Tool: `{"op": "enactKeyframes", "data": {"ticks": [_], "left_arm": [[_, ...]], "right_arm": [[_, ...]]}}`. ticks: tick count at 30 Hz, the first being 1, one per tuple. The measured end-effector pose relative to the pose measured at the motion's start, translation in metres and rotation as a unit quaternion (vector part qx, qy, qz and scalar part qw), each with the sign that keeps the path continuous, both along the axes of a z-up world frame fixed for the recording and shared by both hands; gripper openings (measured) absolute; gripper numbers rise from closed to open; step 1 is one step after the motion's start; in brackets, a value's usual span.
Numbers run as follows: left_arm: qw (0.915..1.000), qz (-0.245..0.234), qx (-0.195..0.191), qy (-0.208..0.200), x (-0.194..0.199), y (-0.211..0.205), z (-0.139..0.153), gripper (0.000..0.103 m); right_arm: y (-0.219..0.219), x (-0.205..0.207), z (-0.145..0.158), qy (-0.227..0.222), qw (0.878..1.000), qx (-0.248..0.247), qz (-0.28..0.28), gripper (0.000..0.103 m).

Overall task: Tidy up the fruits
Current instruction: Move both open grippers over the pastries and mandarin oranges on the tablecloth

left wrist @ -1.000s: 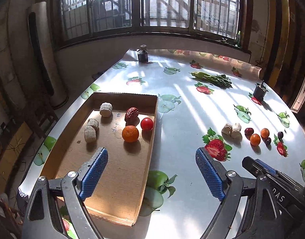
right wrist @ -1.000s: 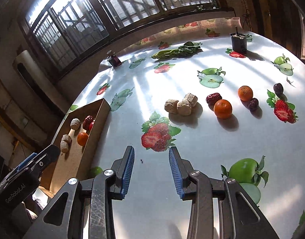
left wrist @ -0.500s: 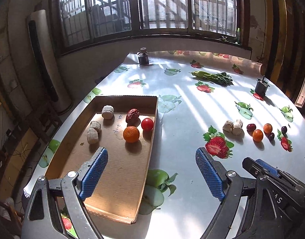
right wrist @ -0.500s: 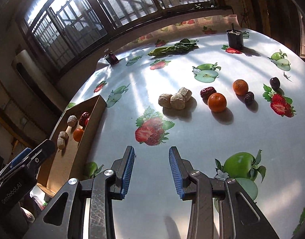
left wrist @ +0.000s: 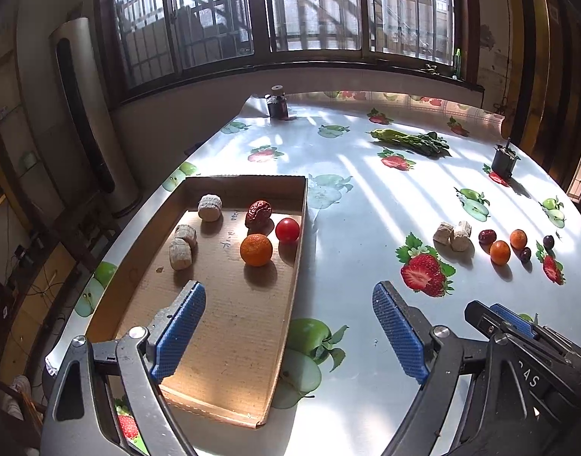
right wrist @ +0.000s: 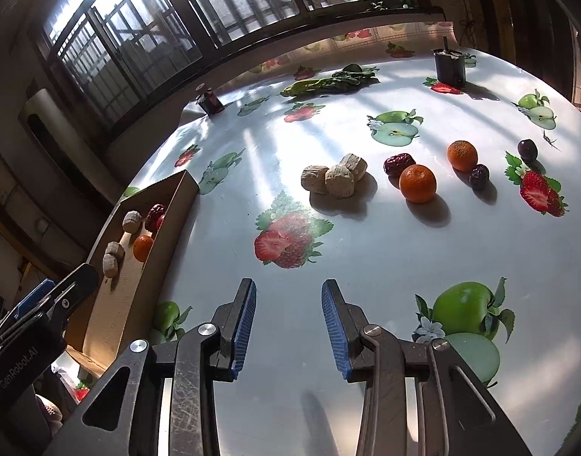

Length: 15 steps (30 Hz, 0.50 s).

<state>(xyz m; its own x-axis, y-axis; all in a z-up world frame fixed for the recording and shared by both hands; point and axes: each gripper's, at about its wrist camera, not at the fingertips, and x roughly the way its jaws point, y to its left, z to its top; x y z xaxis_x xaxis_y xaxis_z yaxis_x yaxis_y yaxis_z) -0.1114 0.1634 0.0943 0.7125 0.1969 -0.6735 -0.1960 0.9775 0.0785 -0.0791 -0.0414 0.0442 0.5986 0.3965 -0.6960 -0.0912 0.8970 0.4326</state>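
Already the cardboard tray [left wrist: 229,345] holds a sorted share: three pale cork-like chunks along one side, with a mandarin [left wrist: 256,249], a wrinkled red date [left wrist: 258,213] and a small tomato [left wrist: 287,230] grouped on the other, probably to keep kinds together. Loose fruit waits well apart on the tablecloth [right wrist: 366,250]: a pile of pale chunks [right wrist: 334,178], a date [right wrist: 399,163], two mandarins [right wrist: 418,183] and dark plums [right wrist: 479,176]. Neither tool holds anything. The left gripper [left wrist: 288,328] hangs wide open over the tray's near end. The right gripper [right wrist: 288,328], its jaws only partly apart, points toward the loose pile, apparently lined up for the next pick.
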Motion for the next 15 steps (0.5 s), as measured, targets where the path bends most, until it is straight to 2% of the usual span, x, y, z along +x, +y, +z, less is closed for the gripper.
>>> {"op": "enactKeyframes", "data": {"ticks": [15], "left_arm": [[1.0000, -0.001, -0.001, 0.002, 0.0015, -0.0004, -0.0034, 0.089]], "right_arm": [[0.0007, 0.0013, -0.0055, 0.009, 1.000, -0.001, 0.001, 0.039]]}}
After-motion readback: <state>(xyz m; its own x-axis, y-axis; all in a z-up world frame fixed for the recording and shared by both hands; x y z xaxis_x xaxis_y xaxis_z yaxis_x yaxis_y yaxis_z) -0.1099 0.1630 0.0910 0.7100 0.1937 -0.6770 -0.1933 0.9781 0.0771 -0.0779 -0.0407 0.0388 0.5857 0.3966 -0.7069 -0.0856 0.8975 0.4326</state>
